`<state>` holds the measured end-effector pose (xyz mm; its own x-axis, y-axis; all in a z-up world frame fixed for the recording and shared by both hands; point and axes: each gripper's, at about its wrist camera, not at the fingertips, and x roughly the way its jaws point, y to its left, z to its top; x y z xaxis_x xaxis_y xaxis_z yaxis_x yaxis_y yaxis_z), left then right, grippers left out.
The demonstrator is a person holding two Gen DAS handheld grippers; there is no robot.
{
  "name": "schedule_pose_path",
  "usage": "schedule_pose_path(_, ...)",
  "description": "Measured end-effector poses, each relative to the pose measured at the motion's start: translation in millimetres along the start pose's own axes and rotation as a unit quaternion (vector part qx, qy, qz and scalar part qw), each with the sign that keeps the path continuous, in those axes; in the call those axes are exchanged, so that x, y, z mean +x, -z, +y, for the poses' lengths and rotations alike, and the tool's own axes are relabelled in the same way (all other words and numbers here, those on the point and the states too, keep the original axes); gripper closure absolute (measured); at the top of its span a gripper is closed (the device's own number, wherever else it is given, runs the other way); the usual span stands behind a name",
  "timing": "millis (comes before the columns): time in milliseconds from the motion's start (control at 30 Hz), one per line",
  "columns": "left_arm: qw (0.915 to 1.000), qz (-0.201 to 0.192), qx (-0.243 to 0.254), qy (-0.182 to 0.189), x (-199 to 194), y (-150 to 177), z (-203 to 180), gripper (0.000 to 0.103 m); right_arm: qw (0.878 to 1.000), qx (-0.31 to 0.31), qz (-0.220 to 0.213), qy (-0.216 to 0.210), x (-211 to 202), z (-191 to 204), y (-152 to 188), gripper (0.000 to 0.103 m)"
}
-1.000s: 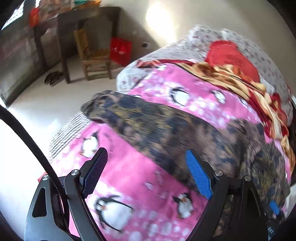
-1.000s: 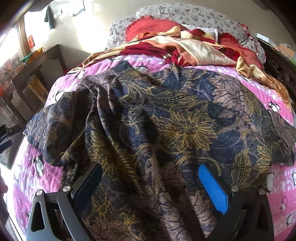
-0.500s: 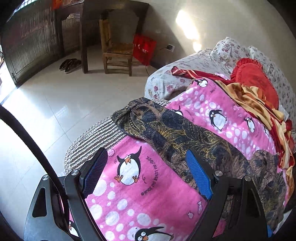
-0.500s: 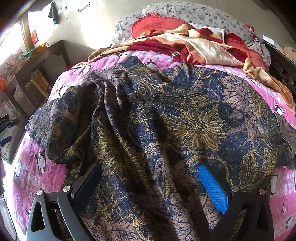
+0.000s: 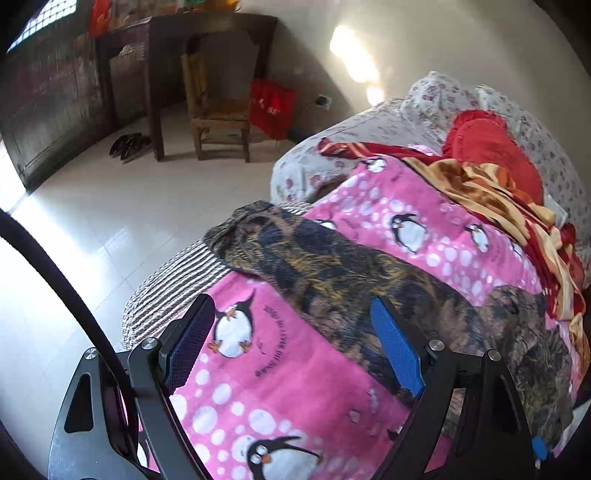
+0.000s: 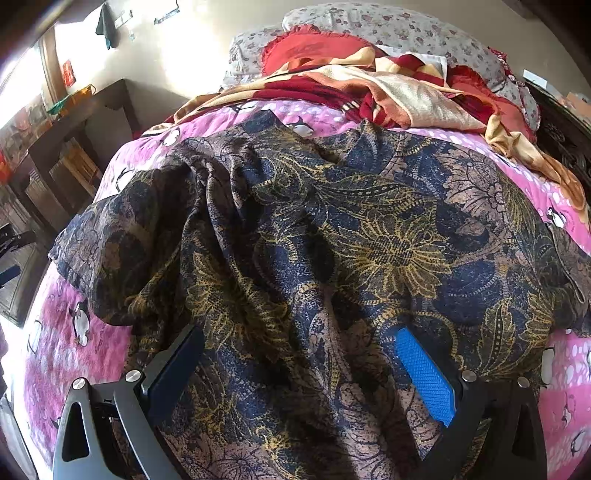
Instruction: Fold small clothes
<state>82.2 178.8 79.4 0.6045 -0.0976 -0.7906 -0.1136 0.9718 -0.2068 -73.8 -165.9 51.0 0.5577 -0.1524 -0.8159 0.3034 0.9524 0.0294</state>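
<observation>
A dark navy garment with gold and brown floral print [image 6: 332,240] lies spread and wrinkled over a pink penguin blanket [image 6: 66,343] on a bed. In the left wrist view its sleeve end [image 5: 258,236] reaches the bed's edge. My left gripper [image 5: 291,343] is open and empty above the pink blanket [image 5: 295,369], just beside the garment's edge. My right gripper [image 6: 295,369] is open and empty, hovering low over the garment's near part.
A red and gold blanket [image 6: 388,92] is bunched near floral pillows [image 6: 388,26] at the bed's head. A wooden chair [image 5: 218,114], dark table [image 5: 177,44], red bag [image 5: 273,107] and shoes [image 5: 129,146] stand on the tiled floor left of the bed.
The left wrist view has swung over the bed's left edge, first toward the floor, then back a little. The right gripper has edged slightly closer over the garment. Both stay open.
</observation>
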Motion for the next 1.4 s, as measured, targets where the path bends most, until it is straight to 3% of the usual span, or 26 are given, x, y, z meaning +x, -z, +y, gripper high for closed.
schedule_pose_path(233, 0.9996, 0.002, 0.026, 0.014, -3, 0, -13, 0.016, 1.0, 0.002, -0.002, -0.001, -5, -1, -2, 0.0)
schedule_pose_path(333, 0.999, 0.025, -0.018, 0.034, 8, -6, 7, 0.016, 1.0, -0.003, -0.005, -0.004, -6, 0, -2, 0.0)
schedule_pose_path(500, 0.9881, 0.045, -0.13, 0.069, 37, -21, 51, 0.017, 1.0, 0.0, 0.001, -0.011, -2, 3, -3, 0.0)
schedule_pose_path(667, 0.984, 0.069, -0.151, 0.066, 73, -36, 57, 0.022, 1.0, -0.01, 0.007, -0.018, 2, 9, -3, 0.0)
schedule_pose_path(833, 0.9839, 0.098, -0.138, 0.058, 106, -44, 52, 0.055, 1.0, -0.016, 0.011, -0.015, 5, 10, -4, 0.0)
schedule_pose_path(900, 0.9857, 0.094, -0.131, 0.048, 110, -45, 53, 0.085, 1.0, -0.014, 0.013, -0.013, 6, 9, -4, 0.0)
schedule_pose_path(1000, 0.9863, 0.097, -0.126, 0.043, 108, -54, 57, 0.099, 1.0, -0.01, 0.014, -0.012, 8, 6, -4, 0.0)
schedule_pose_path(1233, 0.9964, 0.005, -0.064, 0.056, 24, -102, 54, 0.099, 1.0, 0.002, 0.008, -0.017, 2, -1, -3, 0.0)
schedule_pose_path(1367, 0.9924, 0.05, -0.085, 0.072, 26, -87, 61, 0.097, 0.999, 0.017, 0.008, -0.032, -1, -1, -1, 0.0)
schedule_pose_path(1400, 0.9887, 0.07, -0.105, 0.08, 34, -77, 66, 0.089, 0.999, 0.017, 0.01, -0.034, 0, 0, 0, 0.0)
